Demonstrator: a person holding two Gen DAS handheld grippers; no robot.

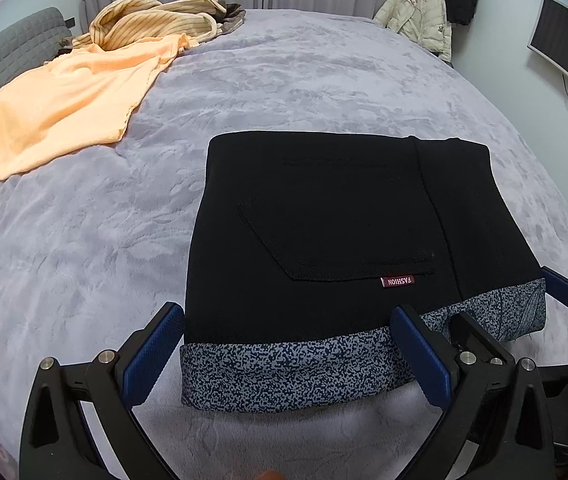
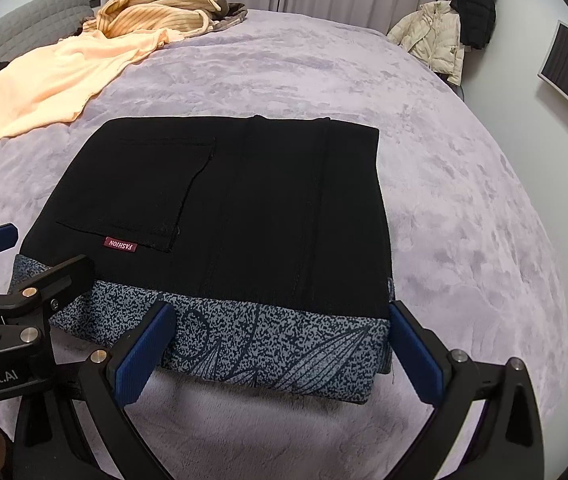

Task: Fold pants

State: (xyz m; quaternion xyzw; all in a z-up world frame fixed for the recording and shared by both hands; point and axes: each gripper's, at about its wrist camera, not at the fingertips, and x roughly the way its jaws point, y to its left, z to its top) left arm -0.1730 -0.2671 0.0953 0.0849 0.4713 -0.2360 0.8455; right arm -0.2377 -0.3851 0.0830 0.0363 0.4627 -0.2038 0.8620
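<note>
While both pairs of blue-padded fingers stand spread wide with nothing between their pads, the folded black pants with a speckled blue-grey lining band lie flat on the plush lavender bed cover, just ahead of the fingertips. Seen from the left wrist, the left gripper straddles the near left part of the speckled band: its left finger sits just outside the bundle's left edge, and its right finger overlaps the band's near edge, though contact cannot be judged. Seen from the right wrist, the right gripper brackets the near right part of the same band, its right finger just beside the bundle's right corner and its left finger in front of the band. The two tools sit side by side along the near edge. A back pocket and a small red woven "FASHION" label face up on the black cloth. Well apart, at the far left of the bed, lie a peach-orange cloth and a crumpled tan striped garment. A cream puffer jacket hangs by the far wall.
</note>
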